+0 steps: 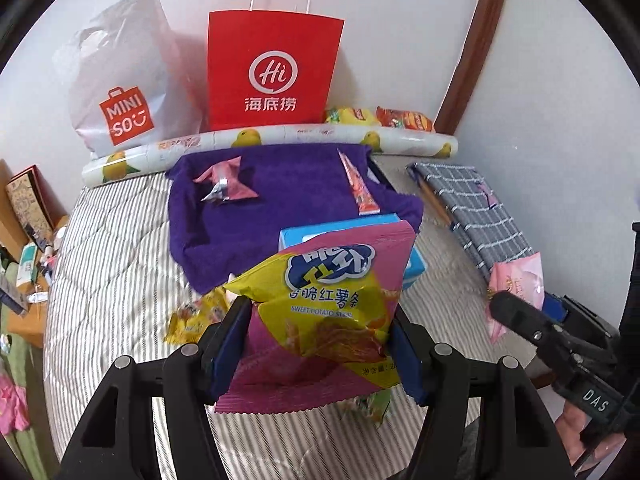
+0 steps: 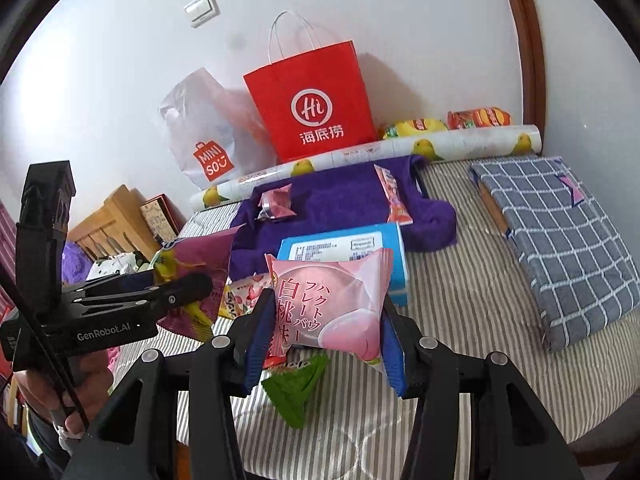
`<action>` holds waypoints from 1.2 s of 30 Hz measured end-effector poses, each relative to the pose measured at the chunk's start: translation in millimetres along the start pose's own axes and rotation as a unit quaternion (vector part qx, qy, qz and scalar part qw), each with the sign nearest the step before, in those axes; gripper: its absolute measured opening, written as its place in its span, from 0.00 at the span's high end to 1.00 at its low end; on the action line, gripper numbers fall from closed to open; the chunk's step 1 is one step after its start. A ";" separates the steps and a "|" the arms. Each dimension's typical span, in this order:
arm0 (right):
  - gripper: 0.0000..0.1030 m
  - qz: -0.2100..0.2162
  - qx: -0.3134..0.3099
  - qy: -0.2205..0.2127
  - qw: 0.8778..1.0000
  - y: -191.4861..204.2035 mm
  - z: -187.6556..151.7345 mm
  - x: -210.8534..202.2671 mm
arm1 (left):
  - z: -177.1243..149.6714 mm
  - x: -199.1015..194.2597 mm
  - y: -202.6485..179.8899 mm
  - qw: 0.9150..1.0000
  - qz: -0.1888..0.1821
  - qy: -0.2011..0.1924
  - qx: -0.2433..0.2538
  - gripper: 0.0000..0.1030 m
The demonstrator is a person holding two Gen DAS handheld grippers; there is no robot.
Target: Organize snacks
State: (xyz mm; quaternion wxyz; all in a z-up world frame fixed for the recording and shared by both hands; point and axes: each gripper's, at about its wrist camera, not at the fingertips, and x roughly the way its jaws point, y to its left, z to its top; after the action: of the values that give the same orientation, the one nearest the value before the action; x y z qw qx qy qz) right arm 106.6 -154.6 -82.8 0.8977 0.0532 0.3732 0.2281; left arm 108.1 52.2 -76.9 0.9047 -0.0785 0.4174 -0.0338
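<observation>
The left gripper [image 1: 322, 344] is clamped on a crinkly yellow-and-magenta foil bag of sweet potato sticks [image 1: 332, 304], held up off the striped quilt [image 1: 112, 280]; the right gripper [image 2: 326, 340] grasps a soft pink peach-cake pouch [image 2: 332, 300] the same way, lifted just in front of its fingers.

Ahead of both grippers and well apart from them, a stiff red paper carrier bag with white cord handles [image 1: 272, 72] stands against the wall, with a slumped white plastic shopping bag [image 1: 120, 80] to its left. Nearer, a purple towel [image 1: 280, 188] carries a pink foil wrapper [image 1: 224, 184] and a long orange stick pack [image 1: 358, 184]; a blue box [image 2: 344, 248] lies just beyond the pouch.

Likely each packet is bound for a bag or the towel. To do this well, carry one at a time, keep the squeeze light so the air-filled packs do not burst, and release only once the packet is over its place. Which place is meant cannot be told.
</observation>
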 end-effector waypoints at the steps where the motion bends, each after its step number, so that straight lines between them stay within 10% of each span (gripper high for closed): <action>1: 0.53 -0.001 -0.002 0.000 1.000 -0.1 2.9 1.9 | 3.6 2.0 0.0 1.000 -0.003 -0.002 -0.002 0.38; 16: 0.53 -0.014 -0.010 0.004 1.000 -7.4 44.1 35.5 | 46.3 39.8 0.3 1.000 -0.029 -0.005 -0.005 0.38; 36: 0.53 -0.029 -0.028 0.016 0.999 -34.9 97.2 131.7 | 82.7 95.7 66.6 0.997 0.048 -0.031 -0.046 0.38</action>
State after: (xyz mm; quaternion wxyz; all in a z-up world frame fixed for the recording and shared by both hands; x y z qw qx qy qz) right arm 268.3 -119.2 -107.5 0.8989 0.0137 0.3826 0.2128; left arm 232.8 115.1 -107.1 0.9131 -0.1009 0.3937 0.0316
